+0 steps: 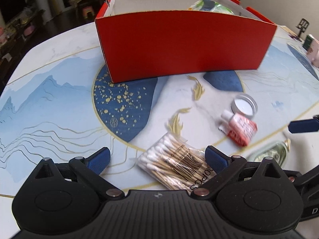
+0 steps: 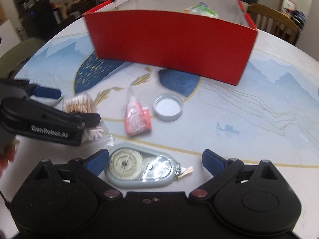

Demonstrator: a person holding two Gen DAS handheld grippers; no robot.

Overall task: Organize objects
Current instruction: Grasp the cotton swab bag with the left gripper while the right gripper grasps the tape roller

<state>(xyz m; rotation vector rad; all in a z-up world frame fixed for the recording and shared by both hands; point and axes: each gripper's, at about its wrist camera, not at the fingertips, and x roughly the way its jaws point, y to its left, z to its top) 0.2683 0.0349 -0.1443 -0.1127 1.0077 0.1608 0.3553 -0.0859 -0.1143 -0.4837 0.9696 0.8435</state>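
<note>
Swabs in their clear packet lie on the worktop partly between the spread fingers of my left tool, one blue pad beside the packet's right edge and the other well off to its left; nothing is gripped there. I judge the packet sits this way because it is the next thing I mean to lift. My right tool is likewise spread wide, with the grey correction-tape dispenser lying flat between its pads, its rounded end just beside the left pad and the right pad well clear, so that one looks lined up for a pick too. Beyond them a small pink-labelled bottle lies on its side, just beside an upturned silver lid. Farther back stands the red box, open-topped with white inner walls, and a green-and-white package shows over its rim, so I take it as the place where loose things belong. Mountains, gold fish and a dark blue disc with gold flecks decorate the pale worktop. Around it the room is dim and cluttered, with a wooden chair behind the box.
</note>
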